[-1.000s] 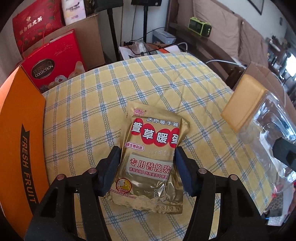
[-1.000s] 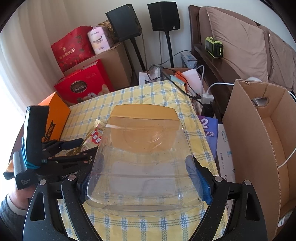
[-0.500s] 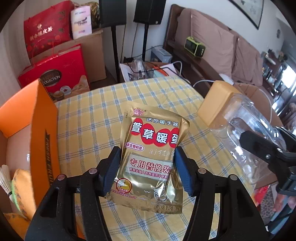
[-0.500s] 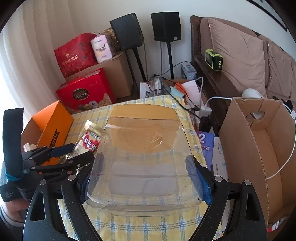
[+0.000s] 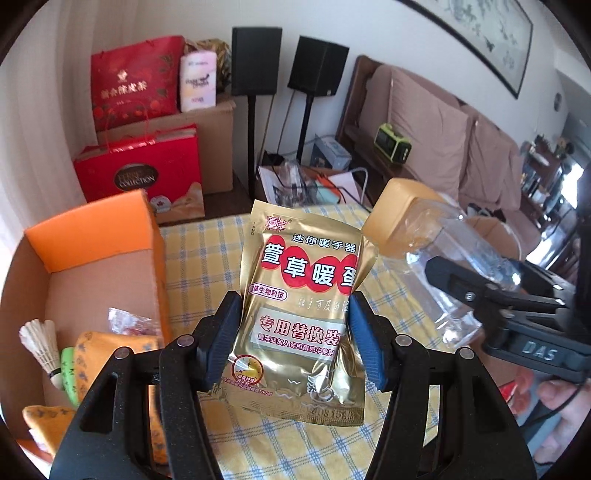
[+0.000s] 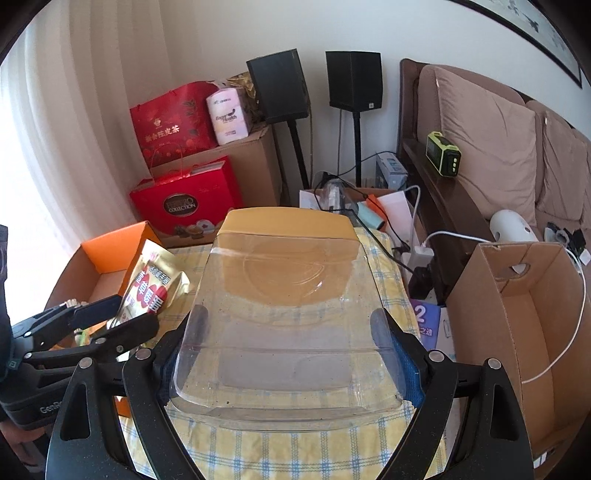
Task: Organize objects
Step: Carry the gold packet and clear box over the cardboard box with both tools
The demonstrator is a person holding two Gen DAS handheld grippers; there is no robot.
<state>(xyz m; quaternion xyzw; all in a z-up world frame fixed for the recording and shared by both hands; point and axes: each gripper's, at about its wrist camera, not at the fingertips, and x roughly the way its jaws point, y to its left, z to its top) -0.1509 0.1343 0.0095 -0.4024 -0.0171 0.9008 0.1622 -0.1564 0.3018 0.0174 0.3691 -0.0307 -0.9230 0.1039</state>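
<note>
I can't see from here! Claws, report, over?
Left claw clamps gold packet. Right claw clamps clear jar. Both above checked table. Nothing blocking.

A white wall (image 6: pixel 221 40) backs two black speakers on stands (image 6: pixel 352 79), with a pale curtain (image 6: pixel 55 122) letting daylight in at the left. A brown sofa (image 6: pixel 491 140) with tan cushions lines the right side under a framed picture (image 5: pixel 476 33).
</note>
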